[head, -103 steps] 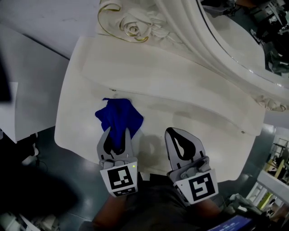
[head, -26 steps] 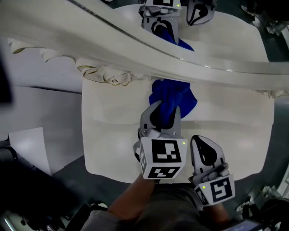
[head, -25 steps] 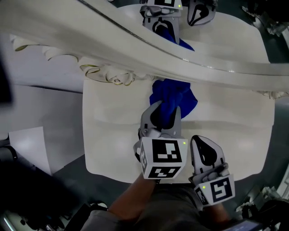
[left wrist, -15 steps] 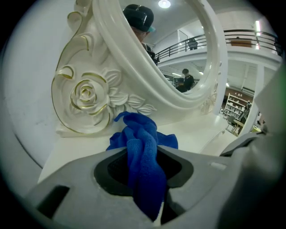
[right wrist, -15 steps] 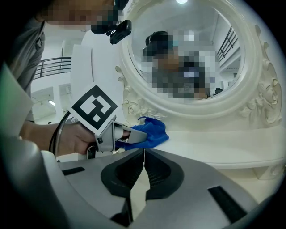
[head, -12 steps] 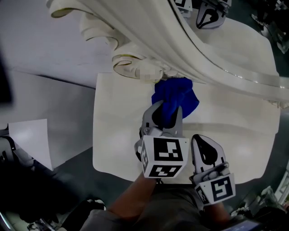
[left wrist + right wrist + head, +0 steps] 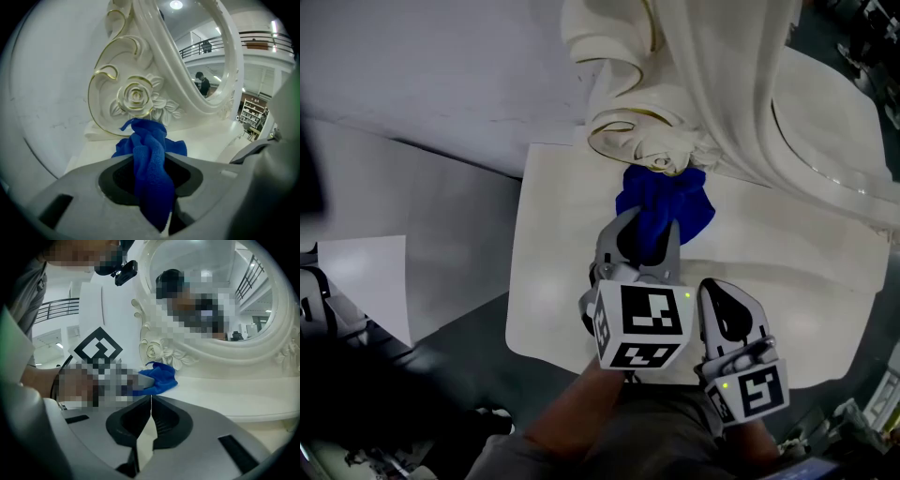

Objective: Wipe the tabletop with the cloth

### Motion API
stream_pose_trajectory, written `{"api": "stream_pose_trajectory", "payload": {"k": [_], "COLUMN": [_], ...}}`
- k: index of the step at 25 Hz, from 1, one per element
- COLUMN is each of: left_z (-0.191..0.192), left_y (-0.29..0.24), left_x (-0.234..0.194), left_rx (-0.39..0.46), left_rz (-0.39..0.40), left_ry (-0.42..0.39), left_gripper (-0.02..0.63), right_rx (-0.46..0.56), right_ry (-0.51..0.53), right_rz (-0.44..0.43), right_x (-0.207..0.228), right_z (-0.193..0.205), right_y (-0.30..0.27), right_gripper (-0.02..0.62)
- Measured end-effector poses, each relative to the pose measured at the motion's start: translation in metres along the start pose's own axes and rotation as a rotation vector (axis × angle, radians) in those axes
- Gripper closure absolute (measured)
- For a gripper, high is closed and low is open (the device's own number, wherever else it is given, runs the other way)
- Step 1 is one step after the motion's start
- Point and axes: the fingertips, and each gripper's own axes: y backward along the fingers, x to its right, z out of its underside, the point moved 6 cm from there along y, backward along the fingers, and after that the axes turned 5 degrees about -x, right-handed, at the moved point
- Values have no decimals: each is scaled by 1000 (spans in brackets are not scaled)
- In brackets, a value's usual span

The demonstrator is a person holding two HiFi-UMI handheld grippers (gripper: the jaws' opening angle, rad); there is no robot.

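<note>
Both grey plastic w/ black pads inside the jaws: left hand-held gripper [image 7: 648, 225] & right hand-held gripper [image 7: 713, 285]. Each has a white cube w/ black square marks [image 7: 639, 324] at the back, plus a tiny green light [image 7: 684, 293]. Person wears dark grey clothes [image 7: 661, 433].

An ornate white mirror frame [image 7: 727, 75] bears a gold-edged carved rose [image 7: 661, 155].
</note>
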Motion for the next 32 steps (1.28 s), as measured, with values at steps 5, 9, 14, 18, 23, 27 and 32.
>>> {"api": "stream_pose_trajectory", "payload": {"k": [5, 9, 14, 18, 23, 27, 32], "left_z": [4, 8, 13, 18, 25, 32, 47], "left_y": [6, 12, 17, 23, 32, 41, 54], "left_x": [-21, -37, -60, -78, -99, -117, -143], "left_rx": [3, 8, 18, 19, 19, 11, -10], "left_rz": [-17, -28, -53, -78, -108, -130, -184], "left_ry": [18, 27, 35, 54, 83, 109, 150], "left_gripper": [457, 457, 457, 457, 457, 457, 457], "right_rx": [-8, -15, -24, -30, -12, -40, -40], "right_ry": [16, 28, 45, 61, 91, 106, 124], "right_rz": [-29, -51, -73, -103, -130, -155, -191], "right_x": [-15, -28, -42, -56, -69, -83, -100], "right_z": [-5, -8, -11, -15, -21, -23, -27], "right_y": [-16, -28, -46, -58, -70, -78, -88], "right_gripper": [580, 580, 580, 580, 580, 580, 580]}}
